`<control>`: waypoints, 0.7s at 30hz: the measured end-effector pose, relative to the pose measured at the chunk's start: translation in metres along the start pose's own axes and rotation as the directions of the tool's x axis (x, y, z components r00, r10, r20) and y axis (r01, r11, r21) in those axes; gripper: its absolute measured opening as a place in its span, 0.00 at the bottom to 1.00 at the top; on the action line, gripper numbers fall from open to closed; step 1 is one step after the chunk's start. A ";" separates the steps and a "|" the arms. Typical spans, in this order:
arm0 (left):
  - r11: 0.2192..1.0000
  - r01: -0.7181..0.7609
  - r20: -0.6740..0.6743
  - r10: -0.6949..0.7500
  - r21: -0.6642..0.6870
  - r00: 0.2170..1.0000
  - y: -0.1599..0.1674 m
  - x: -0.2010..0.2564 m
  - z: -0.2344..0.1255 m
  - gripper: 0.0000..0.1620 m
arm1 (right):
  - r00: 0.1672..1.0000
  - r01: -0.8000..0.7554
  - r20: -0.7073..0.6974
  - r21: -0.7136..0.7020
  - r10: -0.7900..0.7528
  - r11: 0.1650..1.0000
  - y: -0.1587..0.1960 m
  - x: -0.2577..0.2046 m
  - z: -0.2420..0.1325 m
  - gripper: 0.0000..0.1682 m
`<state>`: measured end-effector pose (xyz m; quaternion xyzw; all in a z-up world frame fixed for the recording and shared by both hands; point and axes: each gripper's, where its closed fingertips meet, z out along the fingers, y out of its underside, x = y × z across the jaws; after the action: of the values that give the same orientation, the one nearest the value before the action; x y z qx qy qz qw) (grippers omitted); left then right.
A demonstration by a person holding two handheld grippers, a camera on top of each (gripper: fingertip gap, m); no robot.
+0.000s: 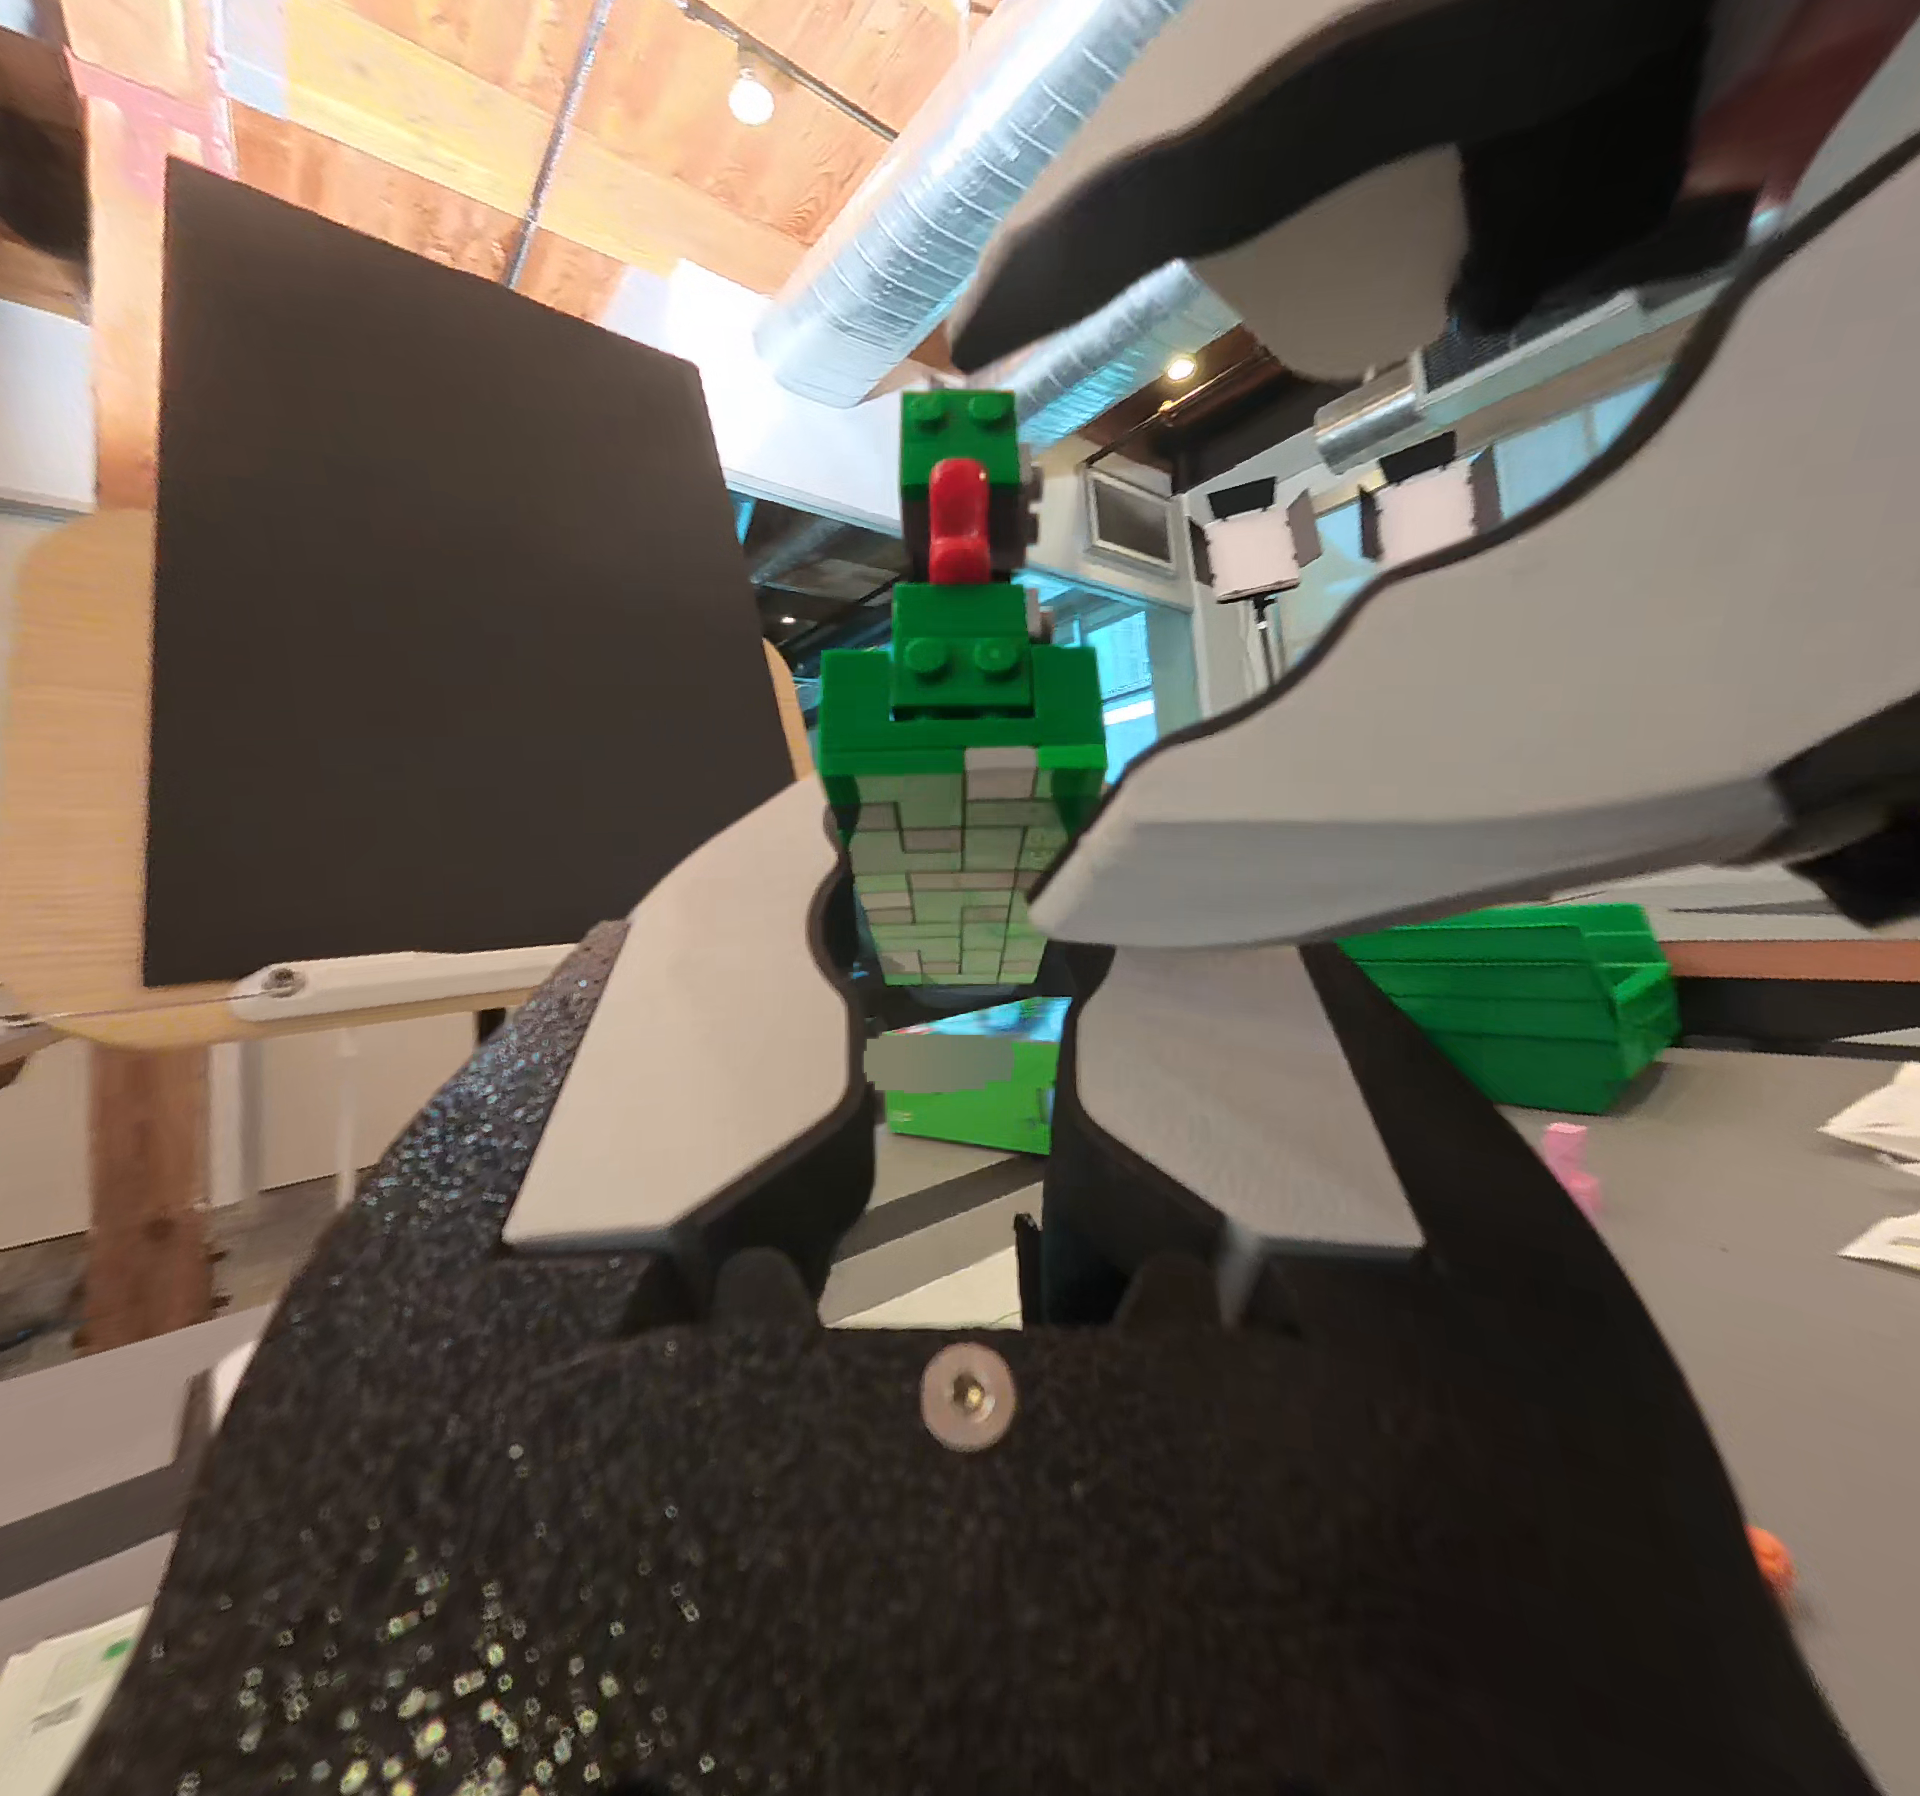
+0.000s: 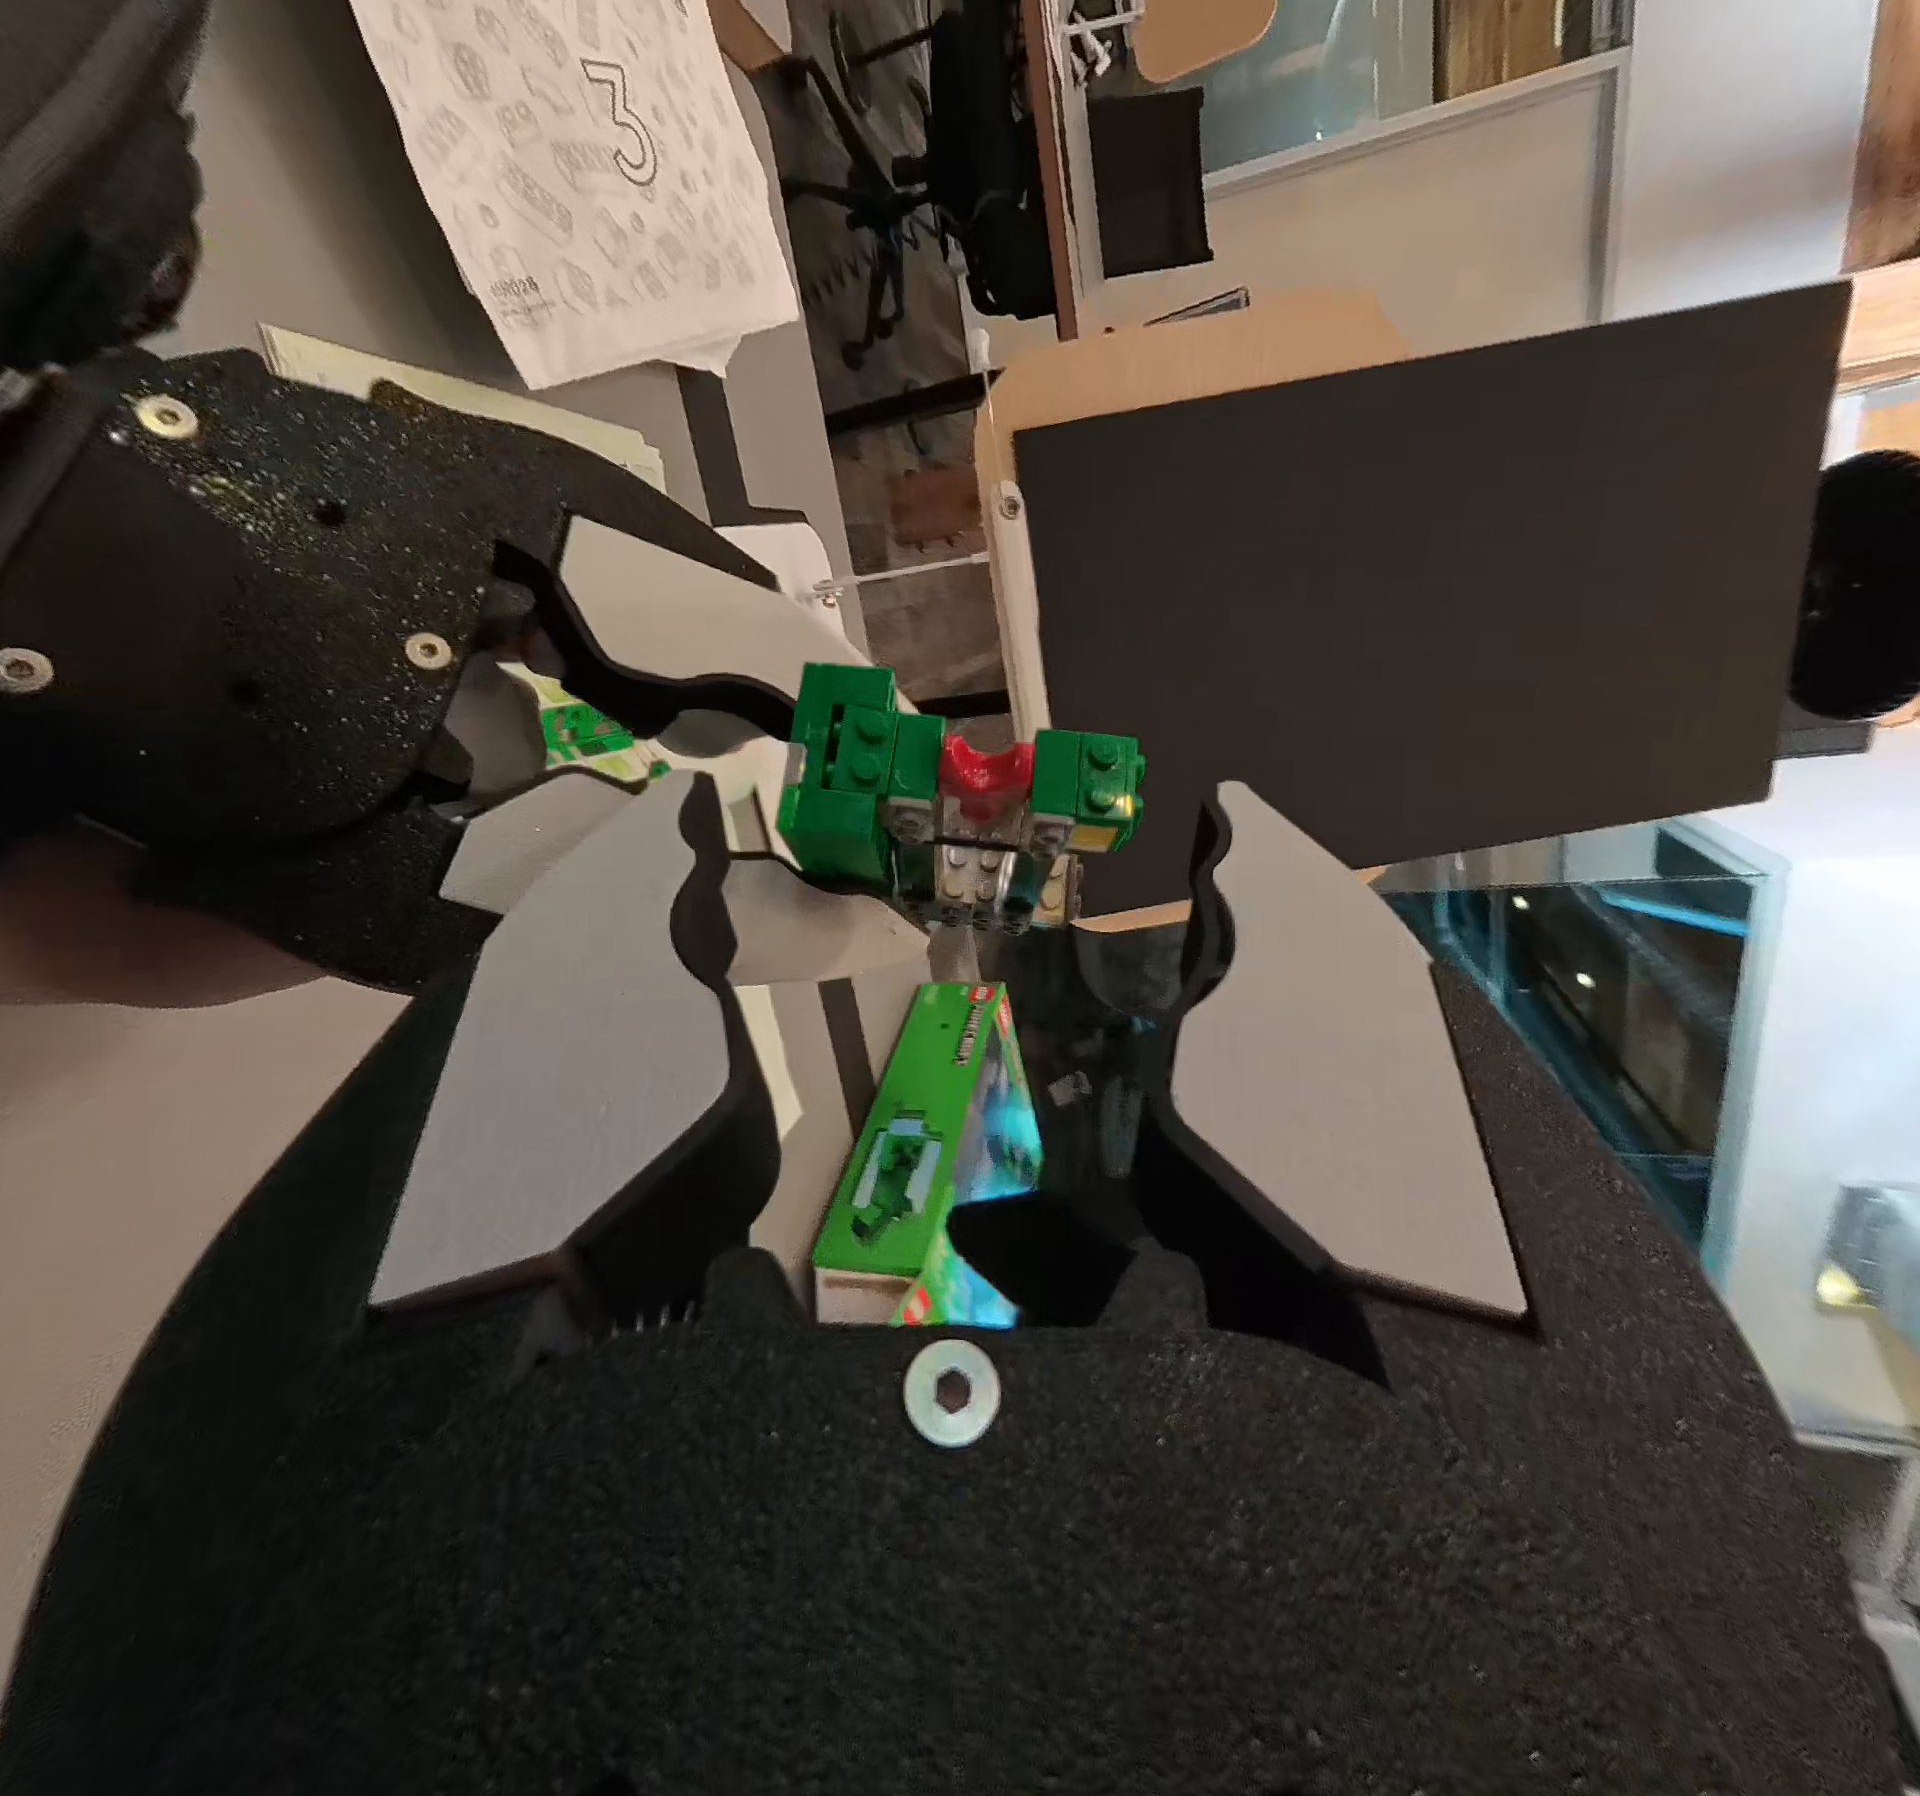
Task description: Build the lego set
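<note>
A green lego figure [image 1: 961, 707] with a grey brick-patterned body and a red piece [image 1: 954, 520] near its top is held upright in the air. My left gripper [image 1: 945, 915] is shut on its lower body. In the right wrist view the figure [image 2: 862, 790] lies sideways, with the red piece [image 2: 977, 770] in the middle and grey studded plates below it. The left gripper [image 2: 769, 811] holds it from the left. My right gripper [image 2: 966, 811] is open, its fingers [image 2: 582, 1019] straddling the figure without touching. It enters the left wrist view [image 1: 1008, 624] from the upper right.
A green lego box [image 1: 966, 1092] lies on the grey table [image 1: 1714, 1279] below the figure, also in the right wrist view [image 2: 925, 1154]. A green bin [image 1: 1507, 998] stands at right, with a pink piece [image 1: 1569, 1164] and papers [image 1: 1881, 1123]. A black panel [image 1: 436, 583] stands behind. A printed paper bag [image 2: 561, 115] lies far left.
</note>
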<state>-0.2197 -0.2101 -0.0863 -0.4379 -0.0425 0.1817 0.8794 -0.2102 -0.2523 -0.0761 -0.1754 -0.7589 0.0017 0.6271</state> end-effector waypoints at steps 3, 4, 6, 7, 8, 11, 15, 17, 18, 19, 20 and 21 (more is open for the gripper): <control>0.999 -0.031 0.014 0.031 -0.005 0.999 -0.001 0.000 0.000 0.22 | 0.998 0.049 -0.036 -0.018 -0.050 0.999 -0.001 0.002 0.001 0.50; 0.999 -0.035 0.019 0.035 -0.006 0.999 -0.001 0.000 0.000 0.22 | 0.997 0.060 -0.038 -0.027 -0.061 0.998 -0.001 0.002 0.002 0.50; 0.999 -0.038 0.027 0.039 -0.007 0.999 -0.001 0.000 0.000 0.22 | 0.993 0.097 -0.059 -0.061 -0.100 0.993 0.002 0.003 0.004 0.50; 0.999 -0.045 0.030 0.045 -0.011 0.999 -0.001 0.000 0.000 0.22 | 0.992 0.105 -0.059 -0.065 -0.109 0.992 0.002 0.003 0.005 0.49; 0.999 -0.051 0.032 0.051 -0.011 0.998 -0.001 0.000 0.000 0.22 | 0.992 0.109 -0.059 -0.066 -0.113 0.992 0.002 0.003 0.005 0.49; 0.998 -0.065 0.032 0.065 -0.011 0.997 -0.001 0.000 0.000 0.22 | 0.990 0.120 -0.064 -0.074 -0.125 0.990 0.002 0.004 0.005 0.49; 0.997 -0.080 0.030 0.080 -0.015 0.996 -0.001 0.003 0.000 0.22 | 0.990 0.122 -0.055 -0.094 -0.128 0.988 0.005 0.005 0.007 0.49; 0.996 -0.092 0.026 0.092 -0.013 0.995 -0.002 0.004 0.000 0.22 | 0.991 0.125 -0.044 -0.095 -0.130 0.988 0.006 0.004 0.006 0.47; 0.995 -0.101 0.022 0.101 -0.011 0.995 -0.003 0.005 0.000 0.22 | 0.989 0.137 -0.044 -0.095 -0.141 0.986 0.006 0.003 0.006 0.45; 0.994 -0.111 0.021 0.111 -0.014 0.994 -0.002 0.006 0.000 0.22 | 0.987 0.150 -0.046 -0.094 -0.155 0.984 0.006 0.002 0.006 0.43; 0.993 -0.114 0.022 0.115 -0.016 0.993 -0.002 0.006 0.000 0.22 | 0.984 0.163 -0.049 -0.099 -0.169 0.982 0.006 0.002 0.006 0.43; 0.994 -0.112 0.023 0.112 -0.016 0.993 -0.002 0.006 0.000 0.22 | 0.984 0.166 -0.048 -0.101 -0.172 0.981 0.006 0.002 0.006 0.43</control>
<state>-0.2135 -0.2088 -0.0853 -0.4437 -0.0299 0.2357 0.8641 -0.2147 -0.2445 -0.0773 -0.1403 -0.7524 -0.0932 0.6368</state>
